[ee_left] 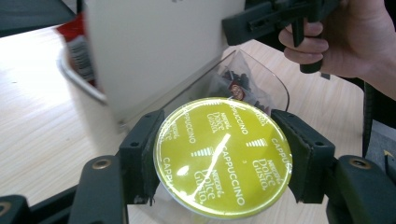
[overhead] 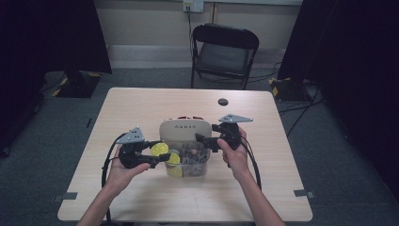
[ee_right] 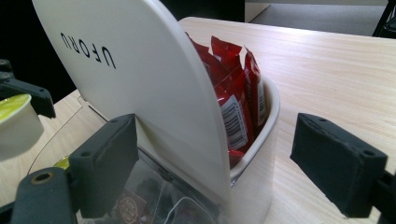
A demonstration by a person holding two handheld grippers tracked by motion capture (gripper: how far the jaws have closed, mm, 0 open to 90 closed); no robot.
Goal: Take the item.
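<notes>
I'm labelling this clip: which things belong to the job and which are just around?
In the job:
- yellow capsule, clamped in the left tongs
- clear tub
- open right tongs by the white organiser

Just around:
- red sachets
- folding chair

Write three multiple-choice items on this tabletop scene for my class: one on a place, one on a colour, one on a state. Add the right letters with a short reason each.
1. Where do the red packets sit?
A. in the organizer's back compartment, behind its upright white panel
B. on the folding chair
C. loose on the table edge

2. What colour is the lid of the coffee capsule?
A. blue
B. yellow-green
C. white

3. How does the left gripper stand?
A. wide open over bare table
B. lying unheld on the table
C. shut on the coffee capsule

Answers: 1 A, the right gripper view shows them behind the panel; 2 B, the lid fills the left gripper view in yellow-green; 3 C, both pads press the capsule's rim.
</notes>
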